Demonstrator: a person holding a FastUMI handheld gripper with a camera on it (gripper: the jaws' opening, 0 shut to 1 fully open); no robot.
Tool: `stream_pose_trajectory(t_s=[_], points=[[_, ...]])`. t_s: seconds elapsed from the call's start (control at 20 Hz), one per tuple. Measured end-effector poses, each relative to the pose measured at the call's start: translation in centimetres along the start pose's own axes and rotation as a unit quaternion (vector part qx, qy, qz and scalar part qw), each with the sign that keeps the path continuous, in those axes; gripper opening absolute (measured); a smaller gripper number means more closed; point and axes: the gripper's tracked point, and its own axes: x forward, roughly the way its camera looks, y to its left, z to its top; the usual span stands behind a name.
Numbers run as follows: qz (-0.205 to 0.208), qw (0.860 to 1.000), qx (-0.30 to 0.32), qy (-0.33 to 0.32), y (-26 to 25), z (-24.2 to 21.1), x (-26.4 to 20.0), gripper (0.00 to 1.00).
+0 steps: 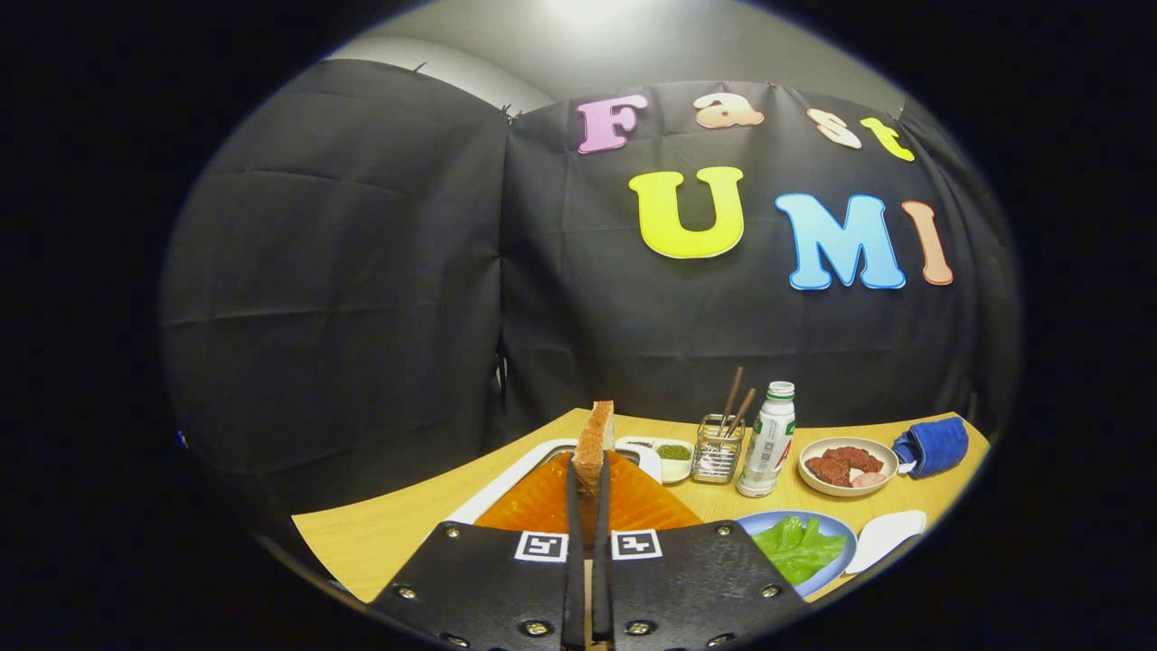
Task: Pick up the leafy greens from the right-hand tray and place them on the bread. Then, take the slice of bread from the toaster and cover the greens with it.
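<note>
The gripper (587,493) clamps the bread slice (595,443) upright, greens (800,547) on their plate (836,565); covering remains.

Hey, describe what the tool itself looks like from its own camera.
The tool has two thin, flat fingers running forward side by side. Behind them sit two dark plates studded with shiny round screws, each carrying a square black-and-white marker near the fingers.
</note>
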Motion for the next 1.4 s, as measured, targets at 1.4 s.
stream_pose_trajectory(t_s=[1.4], points=[[-0.056,0.998,0.019,0.002,-10.6,0.1,-5.3,0.03]])
